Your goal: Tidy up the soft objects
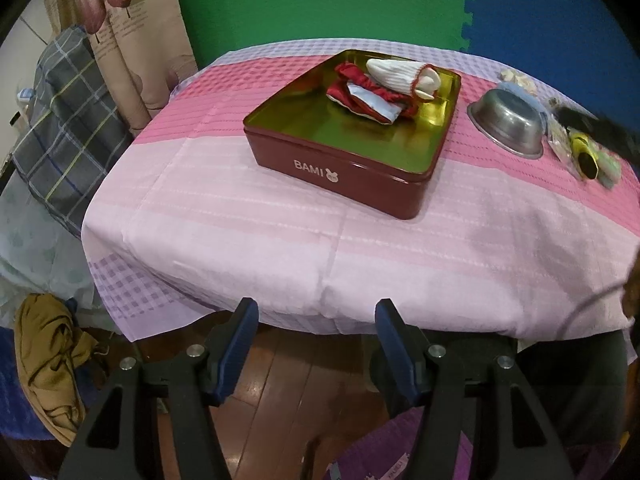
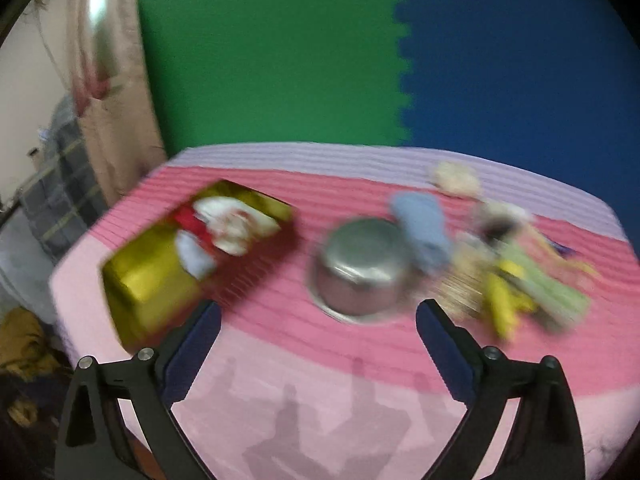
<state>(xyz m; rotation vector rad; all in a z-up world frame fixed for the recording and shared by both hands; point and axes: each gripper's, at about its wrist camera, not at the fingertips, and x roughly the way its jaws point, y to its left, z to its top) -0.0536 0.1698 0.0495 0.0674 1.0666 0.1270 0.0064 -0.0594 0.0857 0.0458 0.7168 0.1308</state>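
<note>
A dark red tin box (image 1: 344, 172) with a gold inside sits on the table; it also shows blurred in the right wrist view (image 2: 148, 280). Inside lie a red and pale blue cloth (image 1: 368, 96) and a white ribbed sock (image 1: 400, 74). A pile of soft items lies at the right: a yellow and black one (image 1: 584, 152), a light blue cloth (image 2: 424, 232), a green one (image 2: 556, 292). My left gripper (image 1: 316, 316) is open and empty at the table's near edge. My right gripper (image 2: 318, 316) is open and empty above the table.
An upturned steel bowl (image 1: 508, 120) stands right of the tin, also in the right wrist view (image 2: 360, 268). A pink and lilac cloth (image 1: 240, 220) covers the table. A plaid cloth (image 1: 60, 128) and a mustard garment (image 1: 48, 360) lie off the left.
</note>
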